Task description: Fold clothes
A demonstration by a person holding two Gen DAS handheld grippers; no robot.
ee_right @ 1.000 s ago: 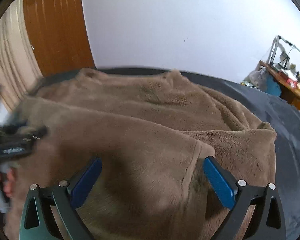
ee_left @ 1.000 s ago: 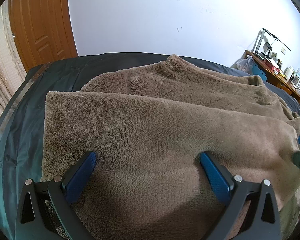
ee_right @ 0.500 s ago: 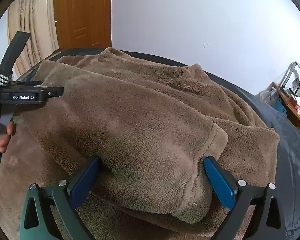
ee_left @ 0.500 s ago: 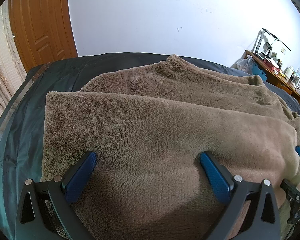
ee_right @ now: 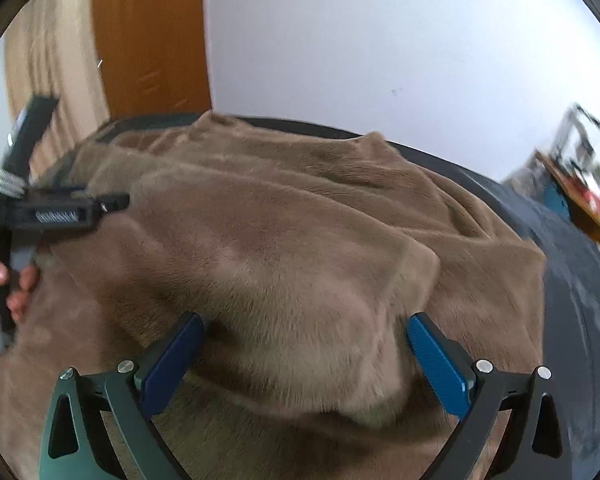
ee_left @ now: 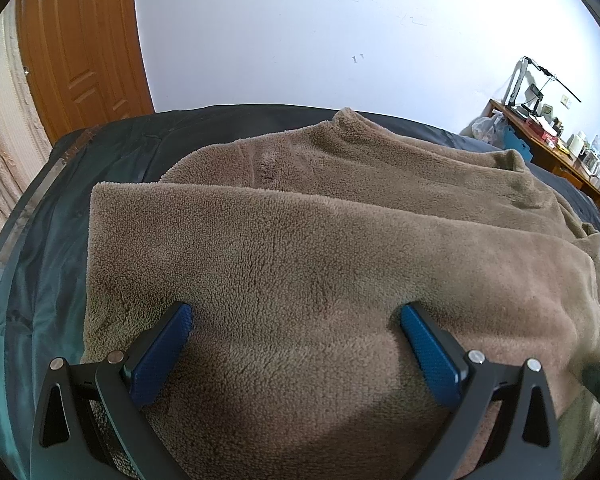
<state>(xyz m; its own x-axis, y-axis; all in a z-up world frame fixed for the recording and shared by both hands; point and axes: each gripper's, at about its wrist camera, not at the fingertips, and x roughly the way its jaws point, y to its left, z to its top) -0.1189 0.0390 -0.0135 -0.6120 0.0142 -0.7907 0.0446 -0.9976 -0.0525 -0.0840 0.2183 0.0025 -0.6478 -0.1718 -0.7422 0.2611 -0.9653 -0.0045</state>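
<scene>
A thick brown fleece garment (ee_left: 300, 248) lies folded in layers across the dark bed cover (ee_left: 40, 264), reaching its left edge. The left gripper (ee_left: 296, 336) has its 2 blue-padded fingers spread wide, resting on the fleece and holding nothing. The right gripper (ee_right: 300, 344) is equally wide, straddling a folded sleeve end; its view is motion-blurred. A cluttered wooden desk (ee_left: 548, 148) stands far right.

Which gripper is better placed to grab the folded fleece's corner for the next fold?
Right, probably. The right gripper is open with the brown fleece folded flap's corner lying between its fingers. The left gripper, also open, faces a flat mid-panel with no edge to pinch.
</scene>
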